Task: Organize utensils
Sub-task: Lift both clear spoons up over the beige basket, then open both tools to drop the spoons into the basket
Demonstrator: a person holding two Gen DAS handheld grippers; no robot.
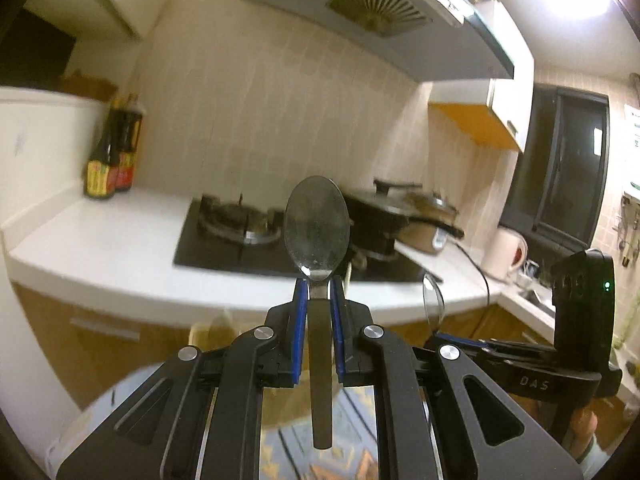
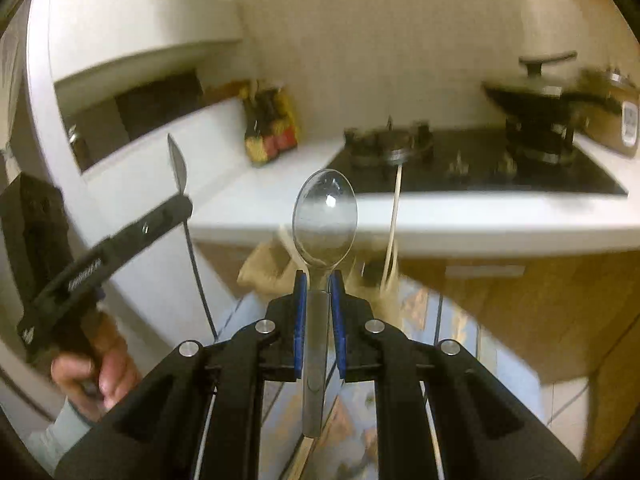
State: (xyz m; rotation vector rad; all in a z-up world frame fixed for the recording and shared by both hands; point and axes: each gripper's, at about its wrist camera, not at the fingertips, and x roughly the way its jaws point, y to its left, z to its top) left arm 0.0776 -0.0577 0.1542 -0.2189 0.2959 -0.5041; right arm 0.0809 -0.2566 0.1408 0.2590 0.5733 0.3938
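Observation:
My left gripper is shut on a dark metal spoon. The bowl stands up past the blue pads and the handle runs back between the fingers. My right gripper is shut the same way on a shiny metal spoon. Both are held in the air in front of the white kitchen counter. In the left wrist view the right gripper shows at the right with its spoon edge-on. In the right wrist view the left gripper shows at the left, its spoon edge-on, a hand on its grip.
A black gas hob lies in the counter, with a lidded black pan on its right burner. Sauce bottles stand near the wall. A rice cooker and a white kettle stand farther right. A range hood hangs above.

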